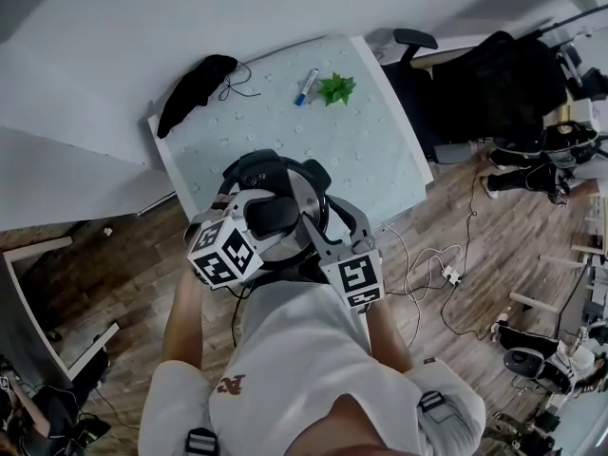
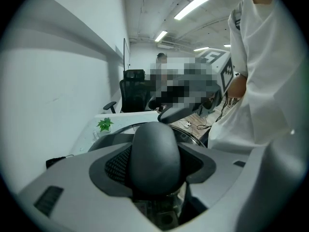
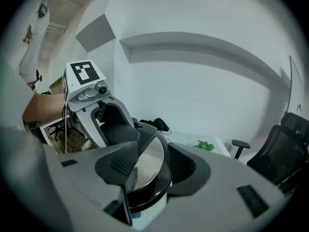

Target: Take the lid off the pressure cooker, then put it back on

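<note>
Pale dotted table (image 1: pixel 380 160) stands against a white wall (image 1: pixel 95 46) on a wood-plank floor (image 1: pixel 456 226). Along its upper edge lie a black fabric bundle (image 1: pixel 195 88), a blue marker (image 1: pixel 306 85) and a green plant sprig (image 1: pixel 336 88). Black-rimmed pressure cooker (image 1: pixel 275 162) sits at the table's lower edge, with the round steel lid (image 3: pixel 147 163) on it. Left claw (image 2: pixel 153 178) clamps the lid's black domed handle (image 2: pixel 154 149). Right claw (image 3: pixel 150 164) stands wide, astride the cooker's rim.

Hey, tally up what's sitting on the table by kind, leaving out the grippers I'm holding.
pressure cooker: 1
marker pen: 1
small green plant: 1
black cloth bundle: 1
Total: 4
</note>
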A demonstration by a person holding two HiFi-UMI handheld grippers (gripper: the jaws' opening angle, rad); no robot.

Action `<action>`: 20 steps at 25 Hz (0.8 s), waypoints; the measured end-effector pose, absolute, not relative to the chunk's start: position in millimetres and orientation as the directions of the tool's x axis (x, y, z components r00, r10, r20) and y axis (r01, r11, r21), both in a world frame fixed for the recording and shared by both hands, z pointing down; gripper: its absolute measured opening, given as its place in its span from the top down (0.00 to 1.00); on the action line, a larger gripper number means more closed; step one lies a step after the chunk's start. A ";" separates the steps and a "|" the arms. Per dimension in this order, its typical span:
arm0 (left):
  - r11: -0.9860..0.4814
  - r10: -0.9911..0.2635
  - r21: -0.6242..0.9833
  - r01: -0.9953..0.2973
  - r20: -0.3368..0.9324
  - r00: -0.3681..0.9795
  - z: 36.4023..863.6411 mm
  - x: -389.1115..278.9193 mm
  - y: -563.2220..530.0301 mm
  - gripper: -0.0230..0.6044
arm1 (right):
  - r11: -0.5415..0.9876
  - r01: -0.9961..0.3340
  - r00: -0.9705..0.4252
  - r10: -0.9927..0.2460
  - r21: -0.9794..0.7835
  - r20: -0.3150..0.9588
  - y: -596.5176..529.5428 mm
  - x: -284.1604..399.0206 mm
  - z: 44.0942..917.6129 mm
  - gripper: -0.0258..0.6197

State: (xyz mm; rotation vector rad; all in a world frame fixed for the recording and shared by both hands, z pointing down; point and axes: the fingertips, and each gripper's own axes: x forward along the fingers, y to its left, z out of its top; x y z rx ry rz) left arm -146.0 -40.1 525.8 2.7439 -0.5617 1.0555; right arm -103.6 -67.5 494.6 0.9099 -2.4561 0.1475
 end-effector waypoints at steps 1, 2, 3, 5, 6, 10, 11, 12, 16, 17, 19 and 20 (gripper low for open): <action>-0.924 -0.281 0.004 -0.382 0.671 0.686 525.9 -146.1 -39.8 0.53 | 0.766 -0.639 -0.641 -0.583 0.075 0.499 -67.7 -103.6 494.3 0.66; -0.929 -0.273 0.004 -0.371 0.671 0.690 525.9 -146.2 -39.5 0.53 | 0.763 -0.642 -0.638 -0.587 0.076 0.499 -67.7 -103.5 494.0 0.66; -0.933 -0.265 0.005 -0.361 0.671 0.693 525.8 -146.4 -39.3 0.53 | 0.760 -0.646 -0.635 -0.590 0.077 0.499 -67.8 -103.0 493.8 0.66; -0.938 -0.253 0.006 -0.346 0.670 0.698 525.9 -146.9 -39.4 0.53 | 0.755 -0.651 -0.629 -0.595 0.079 0.500 -68.0 -101.3 494.2 0.66; -0.940 -0.250 0.006 -0.341 0.669 0.700 526.0 -146.8 -39.2 0.53 | 0.752 -0.654 -0.626 -0.597 0.079 0.501 -68.0 -99.7 494.5 0.66; -0.942 -0.245 0.010 -0.337 0.665 0.705 524.4 -145.9 -38.0 0.53 | 0.739 -0.669 -0.614 -0.612 0.084 0.498 -69.2 -92.1 493.1 0.66; -0.942 -0.244 0.011 -0.336 0.665 0.706 523.7 -145.9 -37.9 0.53 | 0.735 -0.672 -0.612 -0.617 0.085 0.496 -70.1 -90.4 491.8 0.66; -0.942 -0.244 0.010 -0.335 0.665 0.706 523.1 -146.0 -37.8 0.53 | 0.732 -0.676 -0.610 -0.621 0.086 0.493 -70.8 -88.8 490.6 0.66; -0.942 -0.249 0.001 -0.335 0.666 0.703 520.4 -144.8 -36.5 0.53 | 0.725 -0.682 -0.604 -0.630 0.091 0.488 -71.8 -82.9 487.0 0.66; -0.942 -0.250 0.001 -0.335 0.663 0.705 519.3 -144.3 -36.0 0.53 | 0.724 -0.683 -0.603 -0.632 0.094 0.487 -72.1 -81.5 486.4 0.66; -0.942 -0.253 0.001 -0.336 0.656 0.711 516.2 -143.9 -35.3 0.53 | 0.722 -0.685 -0.601 -0.636 0.099 0.484 -73.3 -79.3 485.0 0.66; -0.941 -0.256 -0.001 -0.337 0.654 0.712 514.2 -144.1 -34.9 0.53 | 0.721 -0.685 -0.600 -0.638 0.102 0.482 -74.0 -78.5 483.8 0.66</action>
